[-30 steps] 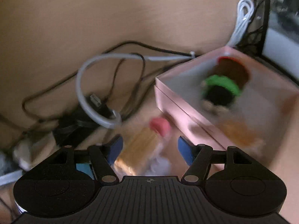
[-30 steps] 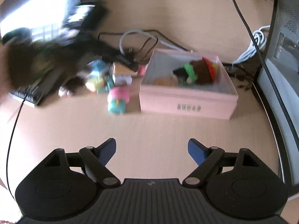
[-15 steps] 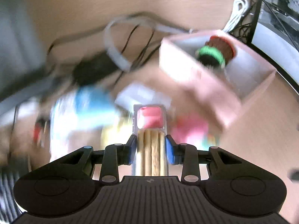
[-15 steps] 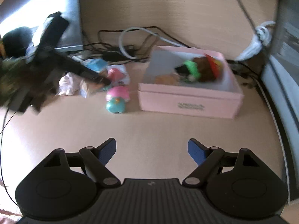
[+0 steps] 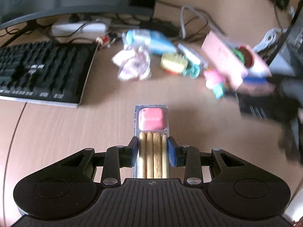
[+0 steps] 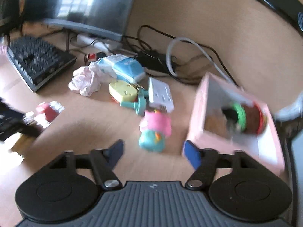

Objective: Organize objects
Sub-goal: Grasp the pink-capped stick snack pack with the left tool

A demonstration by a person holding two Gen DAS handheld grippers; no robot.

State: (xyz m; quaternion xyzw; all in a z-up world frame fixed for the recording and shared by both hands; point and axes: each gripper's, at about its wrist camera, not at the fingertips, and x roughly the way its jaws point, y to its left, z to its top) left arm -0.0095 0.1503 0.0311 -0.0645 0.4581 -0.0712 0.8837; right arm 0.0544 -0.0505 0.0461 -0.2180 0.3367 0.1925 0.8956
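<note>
My left gripper is shut on a clear snack pack of biscuit sticks with a pink dip, held over bare desk. The same pack shows as a blur at the left edge of the right wrist view. My right gripper hangs low over the desk, its jaws closing. A pink-and-teal toy figure lies just ahead between its fingers, untouched by the pads. The pink box stands right beside the right fingertip and holds a burger toy. In the left wrist view the box sits far right.
A black keyboard and a monitor base are at the left and back. A crumpled tissue, a blue pack, a yellow toy and a white adapter cluster mid-desk. Cables trail behind them.
The left gripper closed on the snack pack and carried it away from the pile and box. The right gripper moved forward toward the toy figure and box, and its jaws narrowed.
</note>
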